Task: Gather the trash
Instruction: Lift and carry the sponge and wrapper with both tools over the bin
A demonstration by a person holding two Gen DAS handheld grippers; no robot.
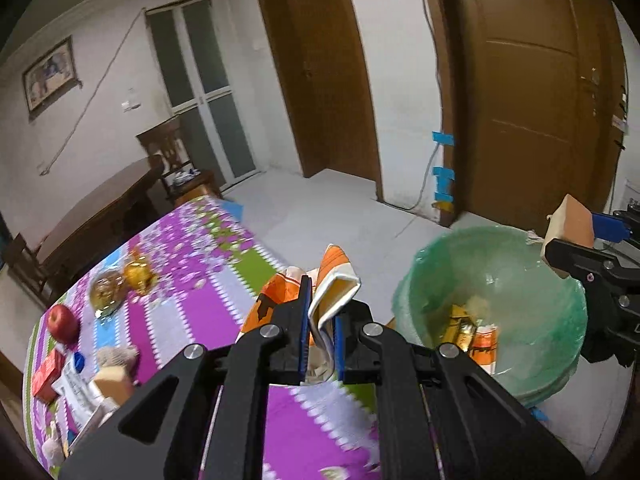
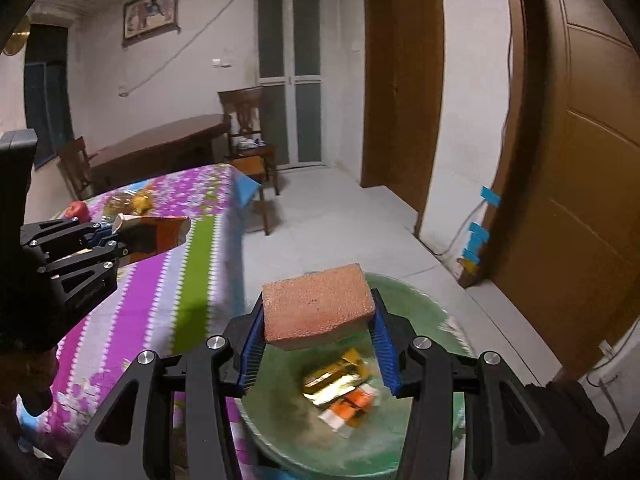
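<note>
My left gripper (image 1: pixel 322 320) is shut on a crumpled orange-and-white carton (image 1: pixel 320 284), held over the table edge just left of the bin; it also shows in the right wrist view (image 2: pixel 154 236). My right gripper (image 2: pixel 318 344) is shut on a pinkish-orange sponge block (image 2: pixel 318 310), held above the green-lined trash bin (image 2: pixel 420 308). From the left wrist view the sponge (image 1: pixel 570 226) hangs over the bin's far right rim (image 1: pixel 436 248). Gold and orange wrappers (image 1: pixel 468 332) lie inside the bin.
The table with the purple, green and white striped cloth (image 1: pixel 192 304) carries a red apple (image 1: pixel 62 322), a clear bag and gold wrapper (image 1: pixel 120 280), a red box (image 1: pixel 46 374) and other small items. Brown doors (image 1: pixel 532 92), a dark table and chairs (image 2: pixel 160 148) stand behind.
</note>
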